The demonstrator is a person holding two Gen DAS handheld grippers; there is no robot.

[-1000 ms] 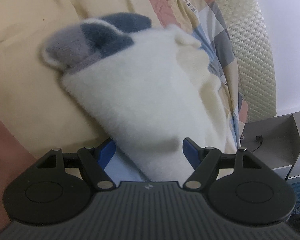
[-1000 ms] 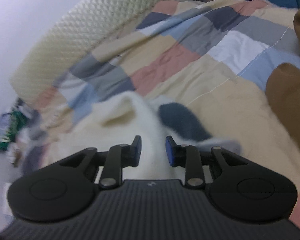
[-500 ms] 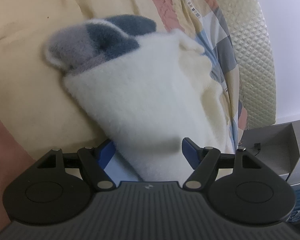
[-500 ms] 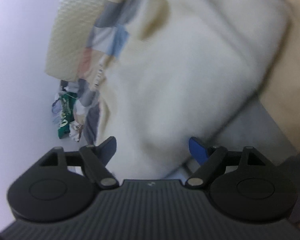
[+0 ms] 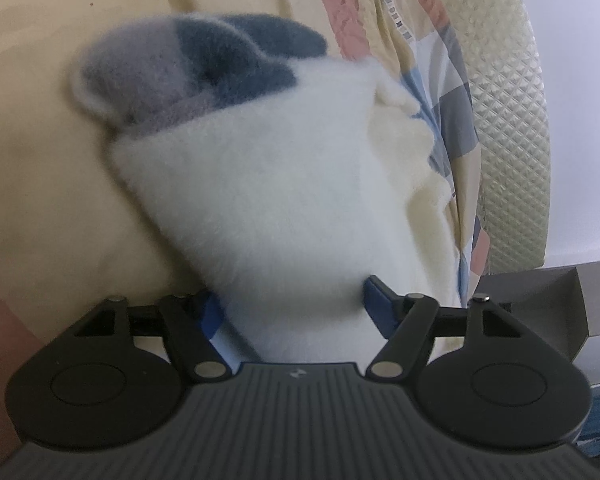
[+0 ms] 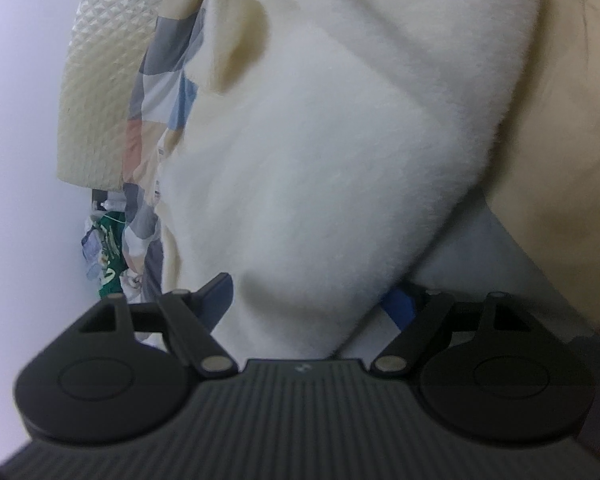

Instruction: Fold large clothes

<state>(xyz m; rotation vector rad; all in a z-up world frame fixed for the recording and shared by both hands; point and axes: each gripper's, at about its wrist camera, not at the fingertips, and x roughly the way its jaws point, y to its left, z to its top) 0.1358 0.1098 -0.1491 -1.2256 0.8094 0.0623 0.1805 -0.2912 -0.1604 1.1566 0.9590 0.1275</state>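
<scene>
A folded fluffy white garment (image 5: 276,196) with grey and dark blue sleeve parts (image 5: 204,60) at its far end lies on a patchwork bed cover. My left gripper (image 5: 292,304) is open, its blue-padded jaws wide apart on either side of the garment's near edge. In the right wrist view the same white garment (image 6: 320,160) fills the middle. My right gripper (image 6: 312,300) is also open, with the garment's corner lying between its jaws. Neither gripper pinches the cloth.
The patchwork bed cover (image 5: 432,40) spreads under the garment. A quilted cream headboard (image 5: 508,120) stands at the right, also showing in the right wrist view (image 6: 100,80). A grey open box (image 5: 548,304) sits beside the bed. Clutter with a green packet (image 6: 108,248) lies by the wall.
My right gripper opened wide and swung down close to the white garment, its view rotating. My left gripper stayed open and edged slightly closer to the garment.
</scene>
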